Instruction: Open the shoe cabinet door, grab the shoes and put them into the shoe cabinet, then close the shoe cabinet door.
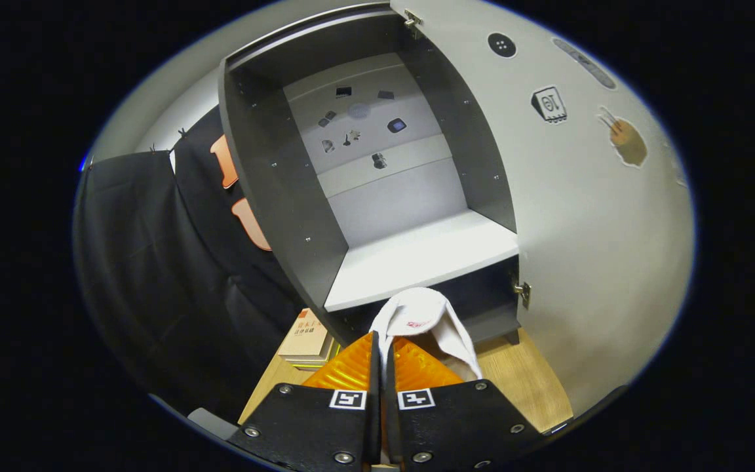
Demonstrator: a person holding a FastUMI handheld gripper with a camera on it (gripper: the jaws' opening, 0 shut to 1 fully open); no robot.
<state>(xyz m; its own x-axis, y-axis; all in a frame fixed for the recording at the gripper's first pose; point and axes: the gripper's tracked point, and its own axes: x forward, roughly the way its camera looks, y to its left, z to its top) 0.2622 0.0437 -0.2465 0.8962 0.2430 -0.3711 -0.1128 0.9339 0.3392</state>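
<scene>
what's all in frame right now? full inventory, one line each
shoe cabinet: 1, dark grey walls, ahead of the fingers, standing on the floor
cabinet door: 1, light grey, swung open at the cabinet's right, several stickers on its inner face
shelf: 1, white, inside the cabinet, bare
back panel: 1, light grey, small dark stickers on it
hinges: 2, metal, top and bottom of the door edge
shoe: 1, white slipper, between the fingers, its toe just below the shelf's front edge
book: 1, tan cover, on the floor left of the cabinet base
floor: 1, light wood
fingers: 2, shut on the shoe
</scene>
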